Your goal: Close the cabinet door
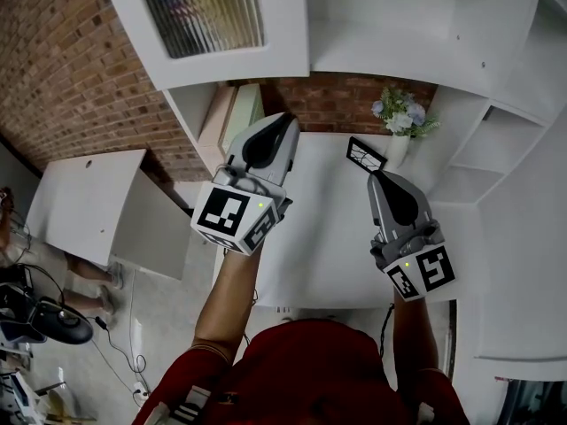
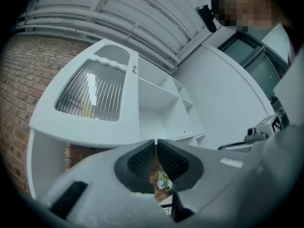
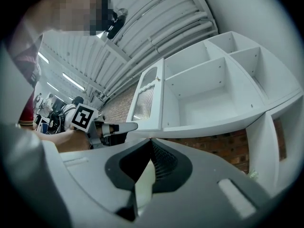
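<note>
The white cabinet door (image 1: 204, 16) with a ribbed glass pane stands swung open at the upper left, beside the cabinet's bare shelves (image 1: 399, 25). My left gripper (image 1: 285, 124) points up just below the door's lower edge. Its jaws are shut with nothing between them, and whether it touches the door I cannot tell. In the left gripper view the door (image 2: 95, 99) fills the left above the left gripper (image 2: 156, 140). My right gripper (image 1: 376, 177) hovers over the table to the right, shut and empty. The right gripper view shows the door (image 3: 148, 101) edge-on beside the shelves (image 3: 213, 89), with the left gripper (image 3: 130, 126) under it.
Below both grippers is a white table (image 1: 328, 246). A vase of flowers (image 1: 400, 118) and a small black frame (image 1: 365, 155) stand at its back by the brick wall (image 1: 62, 69). Another white table (image 1: 89, 197) is at the left, with a person's legs (image 1: 84, 282) and cables beneath.
</note>
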Tool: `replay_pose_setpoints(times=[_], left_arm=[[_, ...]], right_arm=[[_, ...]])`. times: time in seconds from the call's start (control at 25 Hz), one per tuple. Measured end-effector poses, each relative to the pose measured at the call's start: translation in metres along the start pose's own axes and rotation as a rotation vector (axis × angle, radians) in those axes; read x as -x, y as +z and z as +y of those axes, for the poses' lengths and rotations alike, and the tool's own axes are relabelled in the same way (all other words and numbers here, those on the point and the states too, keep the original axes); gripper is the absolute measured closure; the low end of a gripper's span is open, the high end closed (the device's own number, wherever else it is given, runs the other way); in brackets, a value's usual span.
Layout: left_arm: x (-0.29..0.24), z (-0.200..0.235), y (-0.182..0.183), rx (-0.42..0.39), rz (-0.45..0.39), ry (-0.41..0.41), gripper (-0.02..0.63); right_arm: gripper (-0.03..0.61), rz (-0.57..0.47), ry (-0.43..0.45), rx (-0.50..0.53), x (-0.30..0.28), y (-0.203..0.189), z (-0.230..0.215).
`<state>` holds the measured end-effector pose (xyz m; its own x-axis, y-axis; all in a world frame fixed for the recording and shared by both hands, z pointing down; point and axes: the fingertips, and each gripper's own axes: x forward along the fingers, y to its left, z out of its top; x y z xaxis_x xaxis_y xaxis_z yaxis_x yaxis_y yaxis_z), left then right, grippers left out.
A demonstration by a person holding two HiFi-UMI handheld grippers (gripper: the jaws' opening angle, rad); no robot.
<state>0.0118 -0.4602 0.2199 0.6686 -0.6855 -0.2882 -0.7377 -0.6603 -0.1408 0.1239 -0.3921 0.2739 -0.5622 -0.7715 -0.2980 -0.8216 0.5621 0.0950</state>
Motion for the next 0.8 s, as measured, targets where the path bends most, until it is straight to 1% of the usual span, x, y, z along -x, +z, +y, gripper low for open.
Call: replay_pose_setpoints(times=[0.08, 0.4, 0.6, 0.8], left_arm=[[0.007, -0.012, -0.004, 0.010, 0.001, -0.027, 0.611], [0.035, -0.056, -0.012, 0.054, -0.015, -0.136, 0.612], [0.047, -0.063, -0.018, 0.097, -0.015, -0.156, 0.612], [0.052, -0.068, -0.024, 0.110, -0.011, -0.177, 0.612]], right_arm=[[0.565, -0.010, 0.008, 0.004, -0.001, 0.004, 0.005], [0.565, -0.032, 0.026, 0.009, -0.001, 0.009, 0.026], [0.566, -0.040, 0.022, 0.010, 0.001, 0.010, 0.033], [0.566, -0.038, 0.006, 0.010, 0.004, 0.005, 0.036]])
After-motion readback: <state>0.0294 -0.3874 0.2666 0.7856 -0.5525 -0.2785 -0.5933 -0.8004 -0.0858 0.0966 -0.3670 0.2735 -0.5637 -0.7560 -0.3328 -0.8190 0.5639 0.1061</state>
